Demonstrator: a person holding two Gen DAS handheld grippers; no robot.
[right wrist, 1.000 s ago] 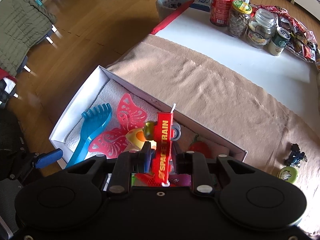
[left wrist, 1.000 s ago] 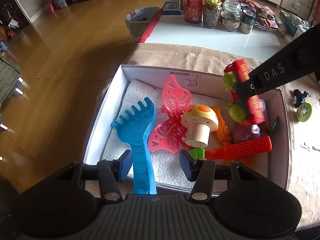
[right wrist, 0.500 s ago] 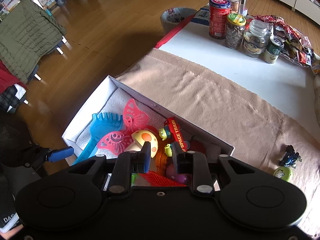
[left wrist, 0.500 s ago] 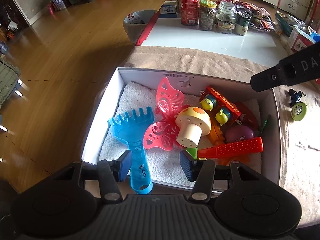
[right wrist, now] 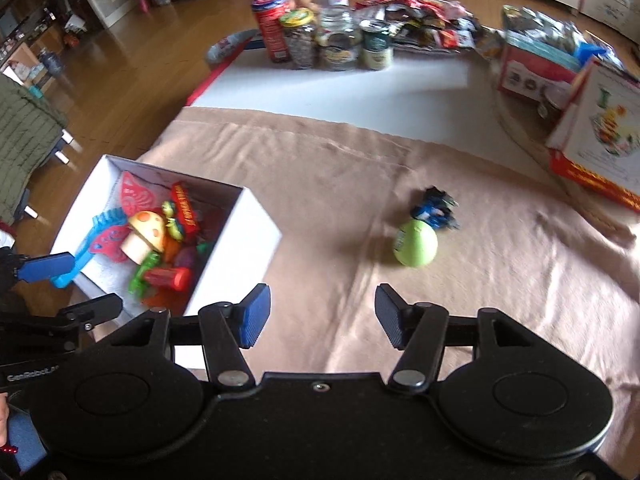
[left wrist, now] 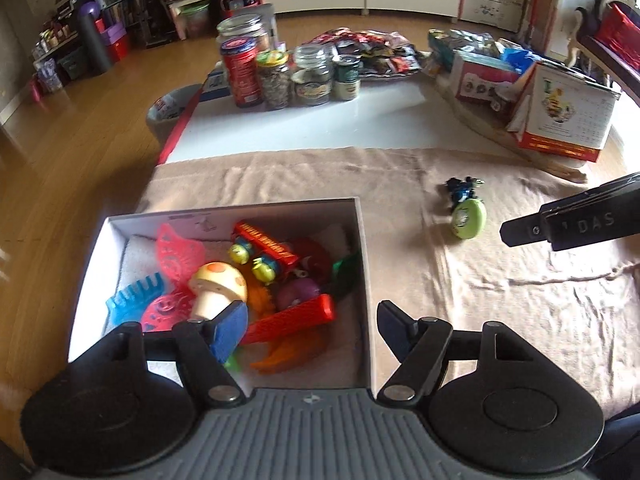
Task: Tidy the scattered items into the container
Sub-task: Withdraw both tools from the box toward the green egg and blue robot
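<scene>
The white box [left wrist: 362,264] holds several toys: a red train [left wrist: 266,242], a mushroom [left wrist: 218,284], a pink butterfly, a blue rake and a red handle. My left gripper [left wrist: 310,328] hovers over the box's right wall, its jaws opening with nothing gripped. Right of the box [right wrist: 248,232], my right gripper [right wrist: 322,314] hangs above bare cloth, jaws opening and empty. Beyond it on the cloth lie a green ball [right wrist: 416,242] and a small blue-black figure [right wrist: 436,210] that touch each other. The train [right wrist: 185,210] lies in the box. In the left wrist view the ball [left wrist: 468,220] sits left of a right finger [left wrist: 568,220].
Jars and cans [left wrist: 280,76] stand at the back of the white tabletop, with snack packets behind them. Cardboard boxes [right wrist: 592,132] line the right side. A tan cloth [right wrist: 320,160] covers the near table. The wooden floor and a bin [left wrist: 168,108] lie to the left.
The right gripper let the red train go into the box, swung right over the cloth and opened. The left gripper also moved right and opened wider.
</scene>
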